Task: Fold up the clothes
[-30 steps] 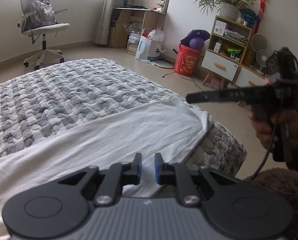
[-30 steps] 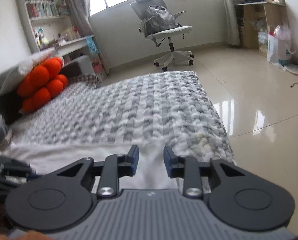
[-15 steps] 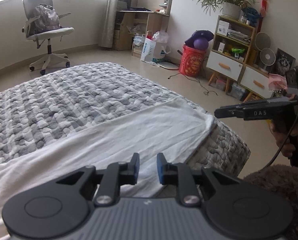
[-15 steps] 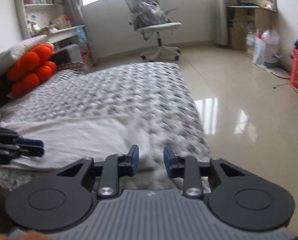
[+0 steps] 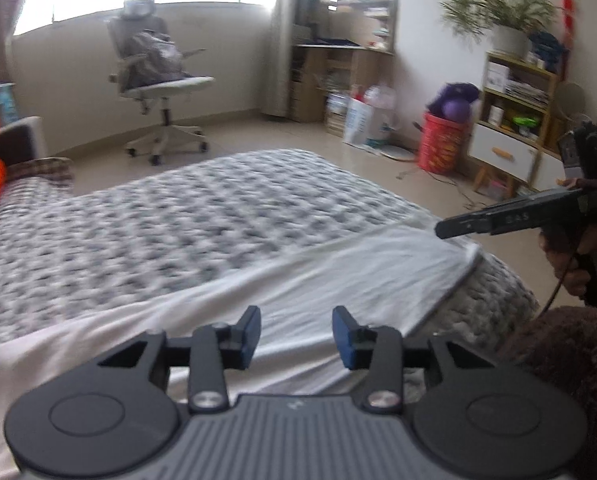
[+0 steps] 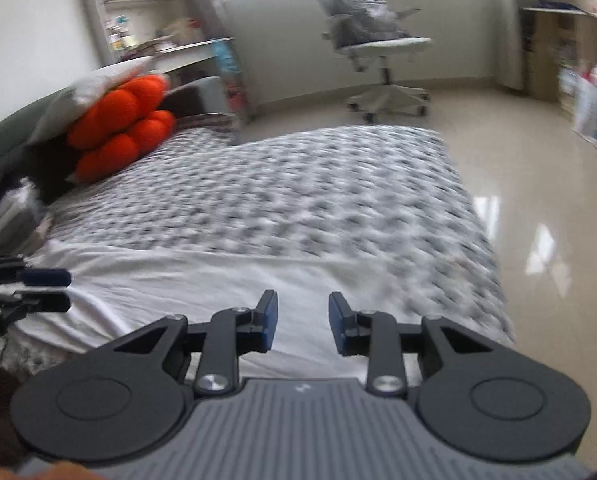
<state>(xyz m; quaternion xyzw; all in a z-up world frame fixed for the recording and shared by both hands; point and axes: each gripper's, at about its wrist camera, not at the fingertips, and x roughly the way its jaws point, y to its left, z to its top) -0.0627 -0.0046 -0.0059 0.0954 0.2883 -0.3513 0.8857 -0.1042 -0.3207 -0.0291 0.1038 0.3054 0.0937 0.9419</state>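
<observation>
We see a bedroom with a glossy tiled floor [image 6: 538, 184] and 1 bed under a grey-and-white knitted blanket [image 5: 186, 216]. 1 office chair [image 5: 158, 80] stands at 11 o'clock in the left view, 1 orange cushion [image 6: 122, 128] sits at 10 o'clock in the right view, and 1 red bucket [image 5: 442, 144] at 2 o'clock in the left view. We count 1 white garment [image 5: 338, 276], spread flat along the blanket's near edge, smooth with faint creases. We hold 2 grippers: the left gripper [image 5: 296, 338] hangs over the cloth with jaws wide and empty; the right gripper [image 6: 303, 322] likewise stands apart, holding nothing, above the garment's right end.
</observation>
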